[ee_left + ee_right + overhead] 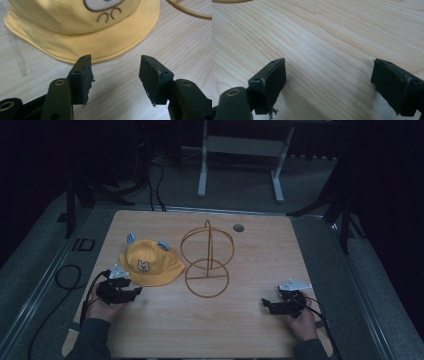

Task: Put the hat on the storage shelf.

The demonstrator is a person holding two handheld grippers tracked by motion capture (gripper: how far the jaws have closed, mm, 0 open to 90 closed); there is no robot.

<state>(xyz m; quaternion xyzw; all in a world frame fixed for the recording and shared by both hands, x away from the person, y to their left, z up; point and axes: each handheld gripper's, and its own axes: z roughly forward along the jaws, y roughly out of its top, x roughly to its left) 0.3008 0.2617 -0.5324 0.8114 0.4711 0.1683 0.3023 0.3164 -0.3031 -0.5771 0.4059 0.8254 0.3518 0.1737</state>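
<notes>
A yellow child's bucket hat [149, 263] with a bear face and blue ears lies on the wooden table [250, 255], left of centre. Beside it to the right stands a gold wire hat stand [207, 262] made of rings. My left gripper [135, 291] is open just in front of the hat's brim [100, 47], jaws apart and empty, a short gap from the fabric. My right gripper [265, 304] rests low over bare wood at the front right, open, with nothing between its fingers [270, 82].
A round grey grommet [238, 227] sits in the table near the far edge. Black cables [70, 280] trail off the left side. A white desk frame [240, 155] stands on the floor beyond the table.
</notes>
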